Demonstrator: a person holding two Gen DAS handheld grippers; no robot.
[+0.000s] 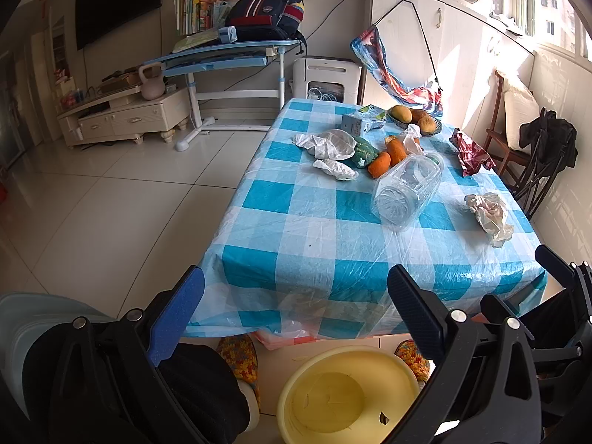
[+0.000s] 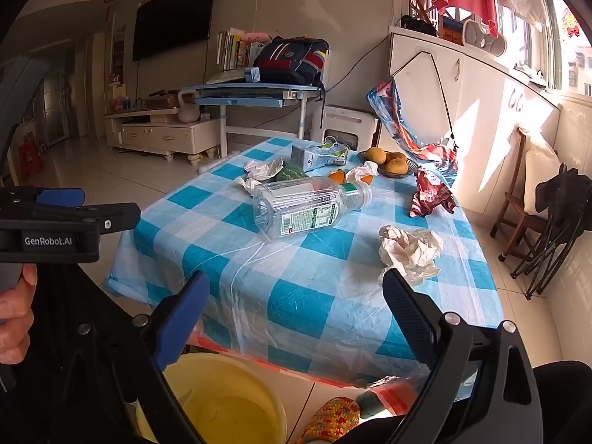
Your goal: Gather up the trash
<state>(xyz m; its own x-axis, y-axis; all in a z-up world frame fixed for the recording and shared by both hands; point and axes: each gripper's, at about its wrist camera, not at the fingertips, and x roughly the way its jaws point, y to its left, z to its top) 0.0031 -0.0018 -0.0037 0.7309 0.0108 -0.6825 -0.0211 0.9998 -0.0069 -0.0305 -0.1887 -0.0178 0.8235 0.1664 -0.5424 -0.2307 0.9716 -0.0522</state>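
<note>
Where trash lies, bottle (image 1: 407, 188) amid fruit (image 1: 384, 155).

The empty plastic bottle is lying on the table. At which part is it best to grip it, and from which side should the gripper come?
Probably grip the clear plastic bottle across its body, from above. It lies on its side on the checked tablecloth, base toward the near left, cap away. The open right gripper looks wide enough to span it.

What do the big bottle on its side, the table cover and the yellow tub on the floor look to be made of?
Bottle: clear, glossy plastic; the checks show through it and its base is ribbed. Table cover: thin shiny plastic sheeting, probably over a checked cloth; it wrinkles and glints. Tub: smooth, opaque plastic by its look, with a moulded rim.
</note>
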